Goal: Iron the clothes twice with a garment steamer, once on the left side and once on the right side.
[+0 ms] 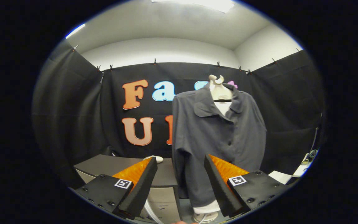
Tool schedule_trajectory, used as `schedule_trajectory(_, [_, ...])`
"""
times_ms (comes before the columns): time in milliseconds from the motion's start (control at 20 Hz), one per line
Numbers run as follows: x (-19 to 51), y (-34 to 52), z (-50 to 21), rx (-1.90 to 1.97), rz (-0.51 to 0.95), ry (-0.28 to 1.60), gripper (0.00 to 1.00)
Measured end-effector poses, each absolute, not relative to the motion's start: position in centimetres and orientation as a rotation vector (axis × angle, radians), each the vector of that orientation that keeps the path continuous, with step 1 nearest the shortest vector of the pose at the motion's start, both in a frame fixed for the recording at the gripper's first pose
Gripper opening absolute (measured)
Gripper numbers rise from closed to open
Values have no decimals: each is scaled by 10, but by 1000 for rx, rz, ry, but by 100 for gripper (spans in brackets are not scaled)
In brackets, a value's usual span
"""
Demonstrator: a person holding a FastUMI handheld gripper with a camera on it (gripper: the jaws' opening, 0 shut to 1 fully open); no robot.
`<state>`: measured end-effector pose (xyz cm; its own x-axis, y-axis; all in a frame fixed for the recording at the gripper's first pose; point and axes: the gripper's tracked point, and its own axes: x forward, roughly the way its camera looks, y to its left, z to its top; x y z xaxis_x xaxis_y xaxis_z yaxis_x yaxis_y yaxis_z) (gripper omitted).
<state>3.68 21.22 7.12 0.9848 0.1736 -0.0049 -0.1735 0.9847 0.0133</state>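
Note:
A dark grey buttoned jacket (218, 137) hangs upright on a cream mannequin stand (218, 88), just ahead of and beyond my fingers, slightly toward the right one. My gripper (180, 161) is open, with nothing between its fingers. A small white rounded object (156, 158), possibly the garment steamer, lies on the dark table (104, 165) just beyond the left fingertip; the finger hides most of it.
A grey cabinet front (163, 202) stands under the table, left of the jacket. The mannequin's white round base (205, 214) sits on the floor between the fingers. White items (301, 166) lie at the far right beside the cloth wall.

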Motion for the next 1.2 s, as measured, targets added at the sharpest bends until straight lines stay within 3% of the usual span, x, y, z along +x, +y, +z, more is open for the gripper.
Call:
schedule_trajectory(400, [151,343,17,-24,281,204,96])
schedule_trajectory(650, [212,370,-80,-108,238,452,97])
schedule_trajectory(950, [247,376,-132,-160,205,564,97])
schedule_trajectory(1150, [256,378,-172,-95,183,672,93])
schedule_trajectory(1200, [255,381,-176,-64,189,678,82])
